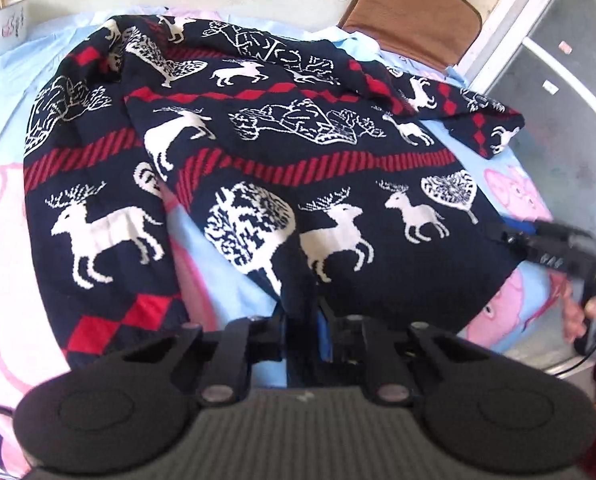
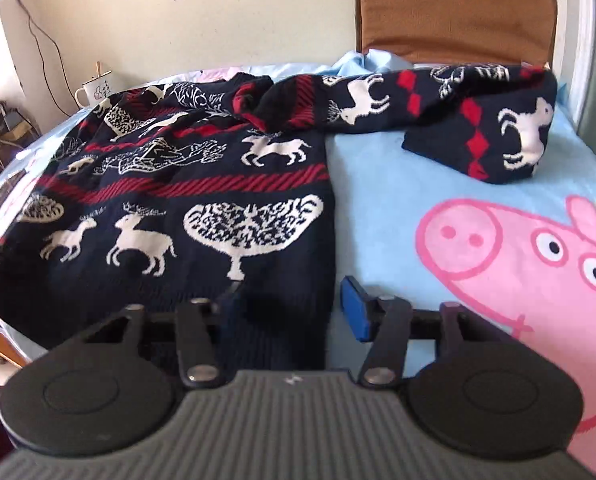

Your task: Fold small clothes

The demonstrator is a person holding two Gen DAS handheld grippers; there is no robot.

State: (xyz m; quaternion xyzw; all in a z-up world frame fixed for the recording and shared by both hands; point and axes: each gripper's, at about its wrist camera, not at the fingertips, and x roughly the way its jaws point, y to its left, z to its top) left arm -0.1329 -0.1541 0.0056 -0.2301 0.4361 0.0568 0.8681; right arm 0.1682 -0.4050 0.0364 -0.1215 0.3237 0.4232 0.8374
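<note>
Left claw (image 1: 304, 320) is clenched on the hem of the reindeer sweater (image 1: 258, 152), spread across the cartoon blanket (image 2: 438, 216), while the right claw (image 2: 294, 312) straddles the hem's corner, not yet pinching.

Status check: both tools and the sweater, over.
Left tool shut on sweater hem. Right tool astride hem corner, grip unclear. One sleeve lies out across blanket. Nothing in the way.

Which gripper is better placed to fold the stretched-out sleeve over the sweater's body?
Right, probably. The right gripper sits at the sweater hem corner on the same side as the sleeve, with only bare blanket between them. The left gripper is shut on the hem further away.
</note>
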